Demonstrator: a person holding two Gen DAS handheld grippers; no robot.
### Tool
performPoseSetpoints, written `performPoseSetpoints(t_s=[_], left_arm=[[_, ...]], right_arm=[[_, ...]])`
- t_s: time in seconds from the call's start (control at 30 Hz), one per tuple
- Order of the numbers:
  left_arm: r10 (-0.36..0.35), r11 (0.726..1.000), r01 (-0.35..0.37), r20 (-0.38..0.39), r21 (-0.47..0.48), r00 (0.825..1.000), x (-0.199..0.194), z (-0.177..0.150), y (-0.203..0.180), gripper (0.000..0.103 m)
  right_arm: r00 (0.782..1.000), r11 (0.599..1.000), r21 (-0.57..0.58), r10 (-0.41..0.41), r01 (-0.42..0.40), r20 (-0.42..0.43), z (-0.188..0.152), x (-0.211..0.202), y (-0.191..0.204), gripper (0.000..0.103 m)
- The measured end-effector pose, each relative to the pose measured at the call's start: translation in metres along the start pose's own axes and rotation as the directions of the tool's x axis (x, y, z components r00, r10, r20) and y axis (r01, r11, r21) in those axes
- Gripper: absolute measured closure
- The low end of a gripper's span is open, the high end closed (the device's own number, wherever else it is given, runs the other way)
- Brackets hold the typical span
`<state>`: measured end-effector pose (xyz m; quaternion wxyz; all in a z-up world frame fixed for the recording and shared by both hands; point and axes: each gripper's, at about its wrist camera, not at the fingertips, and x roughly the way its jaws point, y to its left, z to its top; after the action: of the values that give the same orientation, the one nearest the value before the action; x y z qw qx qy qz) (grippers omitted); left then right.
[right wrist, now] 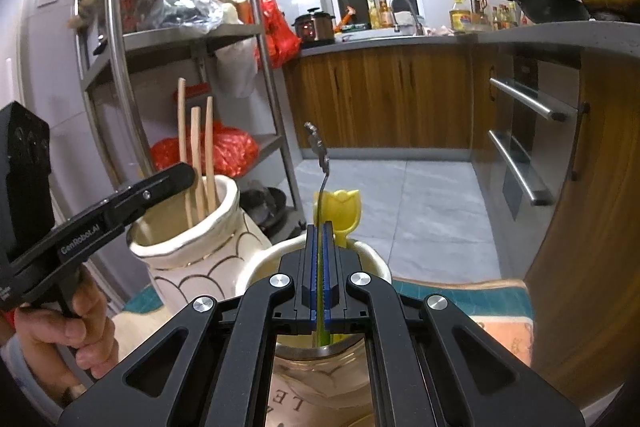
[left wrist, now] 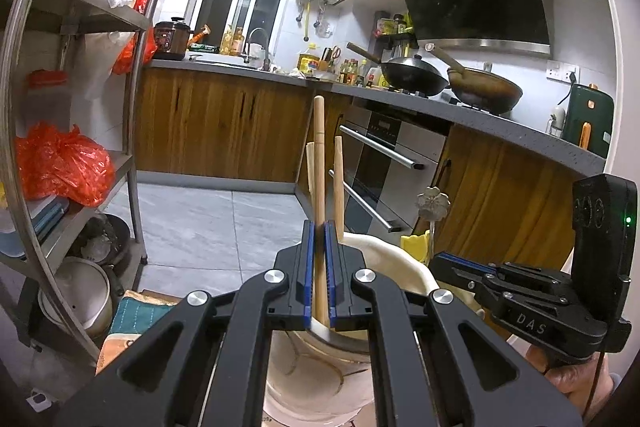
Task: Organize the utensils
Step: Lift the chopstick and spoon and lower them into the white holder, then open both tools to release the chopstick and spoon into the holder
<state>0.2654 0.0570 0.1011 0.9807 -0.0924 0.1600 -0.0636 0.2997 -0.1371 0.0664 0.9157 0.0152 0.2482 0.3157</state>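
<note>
A long round wooden utensil handle (left wrist: 319, 163) stands nearly upright in a cream ceramic vase with thin scalloped line markings (right wrist: 192, 251), and the left gripper (left wrist: 319, 275) has its blue-padded jaws closed onto that handle just above the vase's mouth. Two more thin wooden sticks (left wrist: 338, 183) rise from the same vase just beside the gripped one; in the right wrist view the three stand together, leaning slightly.

Just beside this vase is a second cream ceramic jar with dark lettering on its side (right wrist: 372, 259). The right gripper (right wrist: 319, 263) sits over its mouth with the jaws nearly together, pinching a thin green strip-like handle (right wrist: 322, 323) that runs down into the jar. What kind of utensil it is cannot be told. A yellow plastic scoop with a scalloped top edge (right wrist: 342, 211) and a slim metal spoon with an ornate flower-shaped end (right wrist: 320, 155) also stand in this jar.

Both containers rest on a teal and orange patterned cloth (right wrist: 492, 303). To the left stands a stainless steel shelf rack (right wrist: 188, 35) holding red plastic bags (right wrist: 236, 147). Beyond the grey tiled floor (left wrist: 208, 223) runs a grey worktop (left wrist: 460, 111) on wooden cabinets, carrying a black wok (left wrist: 412, 77).
</note>
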Motion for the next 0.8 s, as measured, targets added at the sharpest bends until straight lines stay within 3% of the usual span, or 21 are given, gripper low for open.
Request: performPoseSetpoints(t_s=[0.3,0.47,0.7,0.8], left_arm=[[-0.002,1.000,0.002,-0.002,0.004,1.000,0.000,0.000,-0.002,0.094],[-0.012,1.000,0.012,0.029,0.006,1.000,-0.010,0.003,-0.003,0.072],[-0.021,1.000,0.022,0.062,-0.017,0.998,-0.033,0.007,0.009,0.066],[-0.014,0.999,0.017,0.071,-0.045,0.997,-0.045,0.006,0.019,0.065]], right_arm=[[1.000,1.000,-0.002,0.001,-0.001,-0.001,0.000,0.000,0.001,0.100],[0.999,1.000,0.011,0.023,-0.023,0.035,0.001,-0.011,0.001,0.100],[0.998,1.000,-0.004,0.016,-0.015,0.056,-0.004,-0.032,0.002,0.099],[0.998,1.000,0.000,0.016,-0.016,0.053,-0.008,-0.038,-0.001,0.091]])
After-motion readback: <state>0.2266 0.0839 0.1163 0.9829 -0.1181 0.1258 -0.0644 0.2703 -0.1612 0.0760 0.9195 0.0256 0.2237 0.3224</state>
